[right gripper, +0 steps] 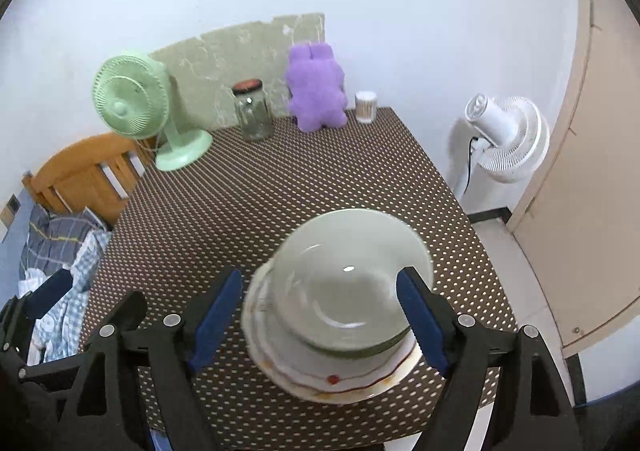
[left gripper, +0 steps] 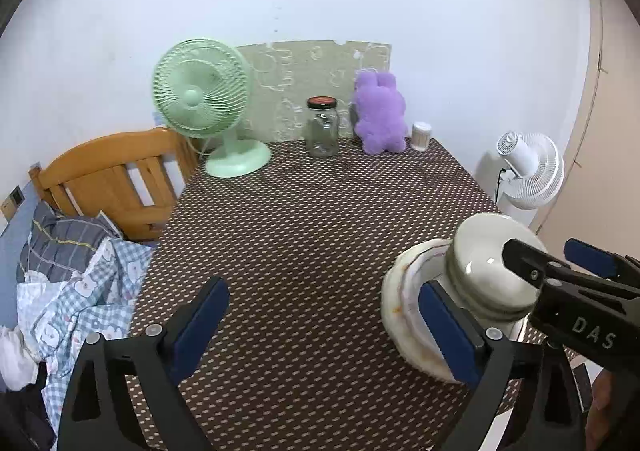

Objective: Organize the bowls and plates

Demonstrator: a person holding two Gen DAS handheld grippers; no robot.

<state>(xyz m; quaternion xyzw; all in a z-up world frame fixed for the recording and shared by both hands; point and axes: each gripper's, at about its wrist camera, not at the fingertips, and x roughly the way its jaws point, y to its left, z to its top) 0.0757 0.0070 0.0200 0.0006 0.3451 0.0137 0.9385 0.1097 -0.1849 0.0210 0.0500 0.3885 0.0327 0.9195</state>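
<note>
On the dotted brown desk (right gripper: 248,187) a pale green bowl (right gripper: 348,283) sat inside a white plate (right gripper: 344,379) with a wavy red-brown line near its rim, the pair lying toward the near right part of the desk. The right gripper (right gripper: 320,319) hovered just above and in front of this stack with its blue-padded fingers (right gripper: 420,319) spread wide, one on each side of the bowl in the right wrist view, and neither pad pressed on the crockery. The left gripper (left gripper: 320,331) was also spread apart and held nothing; its right finger (left gripper: 448,331) overlapped the plate (left gripper: 396,303) in the left wrist view, though whether it touched the rim could not be told. In that view the bowl (left gripper: 484,267) showed beside the right gripper's black frame. At the far edge of the desk stood a green fan (left gripper: 200,99), a glass jar (left gripper: 322,127) with a dark lid, a purple plush toy (left gripper: 380,115) and a small white container (left gripper: 422,135). A white fan (right gripper: 508,139) stood off the desk's right side, and rumpled bedding (left gripper: 72,283) lay to the left below a wooden headboard (left gripper: 108,179).
</note>
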